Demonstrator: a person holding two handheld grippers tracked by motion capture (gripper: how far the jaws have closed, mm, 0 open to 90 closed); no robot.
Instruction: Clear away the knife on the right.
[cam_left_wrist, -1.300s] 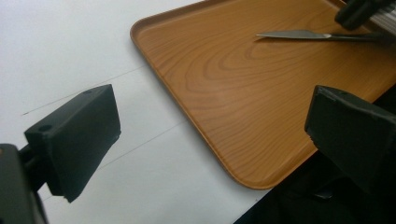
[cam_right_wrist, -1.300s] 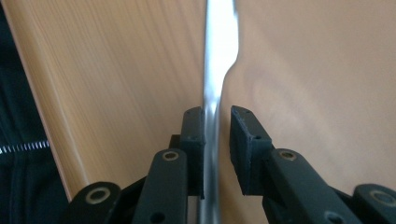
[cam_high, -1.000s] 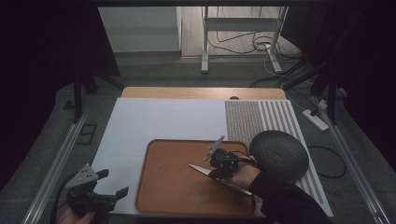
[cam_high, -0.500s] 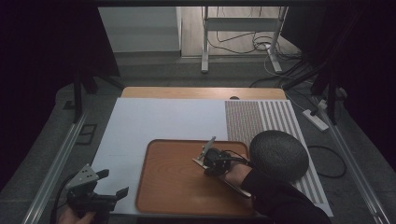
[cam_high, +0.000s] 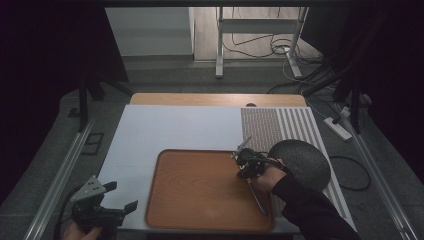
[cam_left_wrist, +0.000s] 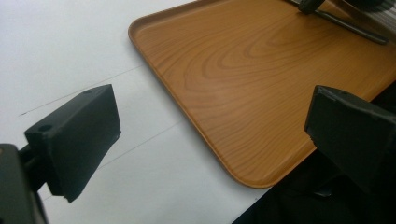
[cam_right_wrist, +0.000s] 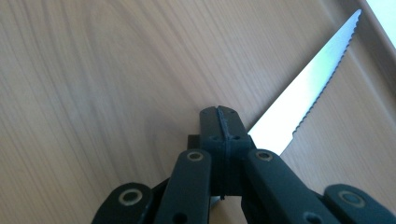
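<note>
One wooden tray (cam_high: 200, 192) lies on the white sheet (cam_high: 165, 127) covering the counter (cam_high: 215, 99), toward its near edge. The right gripper (cam_high: 248, 161) hangs over the tray's far right part, fingers (cam_right_wrist: 219, 122) pressed together on a serrated knife (cam_right_wrist: 306, 100); its handle seems to trail back along the tray's right rim. The left gripper (cam_high: 116, 197) sits near the tray's near-left corner, fingers (cam_left_wrist: 77, 140) spread, holding nothing.

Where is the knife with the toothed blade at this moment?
The knife is held in the shut right tool, above the right part of the wooden tray in the high view; its blade tip points toward the tray's rim.
</note>
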